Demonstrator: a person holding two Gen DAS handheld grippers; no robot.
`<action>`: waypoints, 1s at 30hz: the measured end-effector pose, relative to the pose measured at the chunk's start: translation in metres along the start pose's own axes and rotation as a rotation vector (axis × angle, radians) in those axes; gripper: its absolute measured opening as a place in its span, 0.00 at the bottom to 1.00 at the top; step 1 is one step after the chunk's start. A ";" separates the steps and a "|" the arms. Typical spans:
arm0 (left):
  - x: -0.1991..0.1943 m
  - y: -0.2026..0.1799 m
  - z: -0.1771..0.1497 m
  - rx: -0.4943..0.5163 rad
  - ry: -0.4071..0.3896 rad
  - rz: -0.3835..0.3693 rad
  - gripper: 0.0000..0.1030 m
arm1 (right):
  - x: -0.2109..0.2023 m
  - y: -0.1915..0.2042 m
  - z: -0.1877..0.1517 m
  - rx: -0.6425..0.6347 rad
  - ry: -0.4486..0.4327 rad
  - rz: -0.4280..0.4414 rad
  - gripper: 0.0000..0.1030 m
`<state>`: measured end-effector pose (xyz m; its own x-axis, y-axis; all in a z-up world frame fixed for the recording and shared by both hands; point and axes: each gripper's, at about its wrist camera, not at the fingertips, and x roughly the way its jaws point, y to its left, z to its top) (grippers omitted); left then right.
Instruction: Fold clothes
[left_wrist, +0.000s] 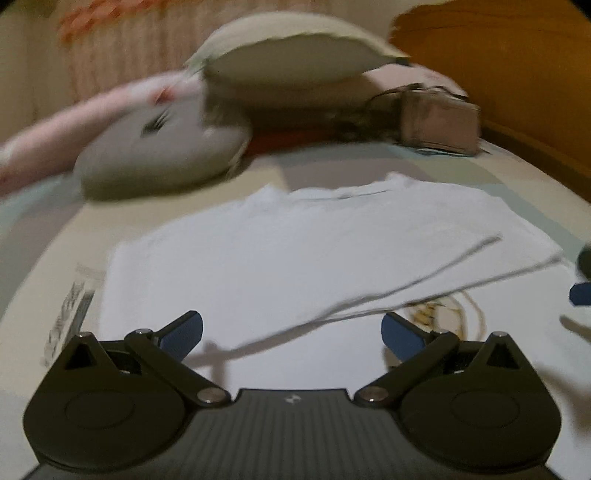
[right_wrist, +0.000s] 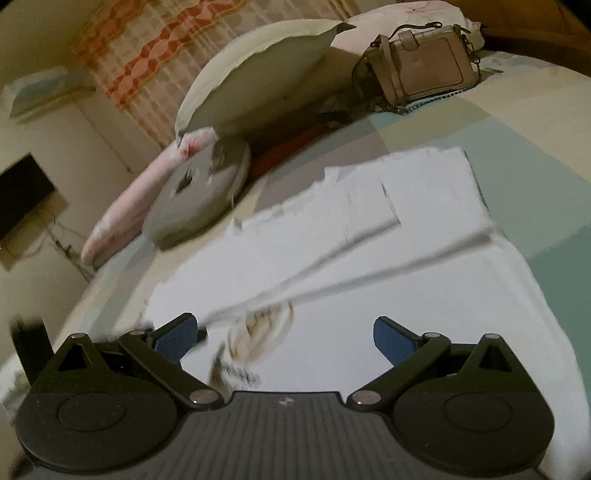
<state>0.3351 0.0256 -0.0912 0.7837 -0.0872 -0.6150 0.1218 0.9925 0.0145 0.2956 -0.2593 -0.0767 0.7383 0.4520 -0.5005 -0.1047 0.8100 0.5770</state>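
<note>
Here the white T-shirt (left_wrist: 295, 251) lies flat on the bed (right_wrist: 517, 122), right in front of both tools, with a side part folded over. The left gripper (left_wrist: 291, 334) and right gripper (right_wrist: 284, 338) are spread wide, holding nothing. Pinch edges neatly.

Pillows (right_wrist: 258, 70) stacked on bed (right_wrist: 524, 122) — beige handbag (right_wrist: 421, 66) beside them.

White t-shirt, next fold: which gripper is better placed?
Probably the right gripper: open, directly over the white t-shirt beside its folded flap. The left gripper, also open, sits nearer the left edge.
</note>
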 end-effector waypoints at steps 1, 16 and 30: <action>-0.001 0.005 0.001 -0.026 0.001 -0.001 0.99 | 0.007 -0.001 0.011 0.015 0.005 0.009 1.00; -0.007 0.046 0.008 -0.224 -0.052 -0.054 0.99 | 0.092 -0.061 0.050 0.292 -0.014 0.053 1.00; -0.011 0.055 0.009 -0.271 -0.081 -0.042 0.99 | 0.098 -0.078 0.046 0.281 -0.139 -0.074 0.25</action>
<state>0.3390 0.0802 -0.0769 0.8290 -0.1247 -0.5451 -0.0031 0.9737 -0.2276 0.4067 -0.2948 -0.1414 0.8230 0.3248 -0.4661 0.1264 0.6952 0.7076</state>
